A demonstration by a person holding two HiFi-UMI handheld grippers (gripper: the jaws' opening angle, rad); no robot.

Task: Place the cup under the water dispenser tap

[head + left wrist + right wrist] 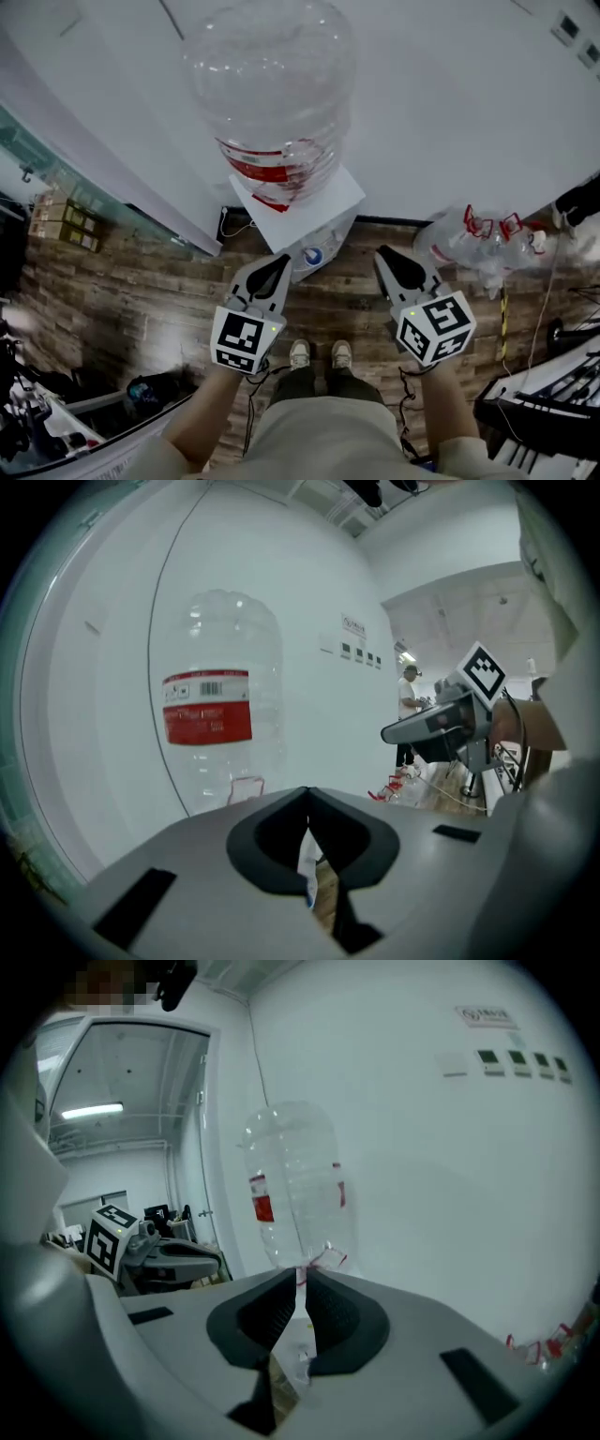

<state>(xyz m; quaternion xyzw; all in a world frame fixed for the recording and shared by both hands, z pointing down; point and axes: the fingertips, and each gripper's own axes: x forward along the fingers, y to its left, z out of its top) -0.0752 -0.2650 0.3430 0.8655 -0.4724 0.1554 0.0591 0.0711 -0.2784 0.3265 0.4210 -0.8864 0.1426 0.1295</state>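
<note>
Spare bottles [472, 249] — wooden floor [141, 292].

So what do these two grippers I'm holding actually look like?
Both the left gripper and right gripper have pale grey wedge-shaped shells with black inner pads. Each carries a white cube printed with black square markers, a small green light and a dark cable trailing below. No sleeves cover the forearms.

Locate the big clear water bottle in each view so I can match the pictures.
Head view: water bottle top centre, seen from above.
Left gripper view: water bottle left of centre, upright.
Right gripper view: water bottle near the middle.
Shared landmark: its red label.
</note>
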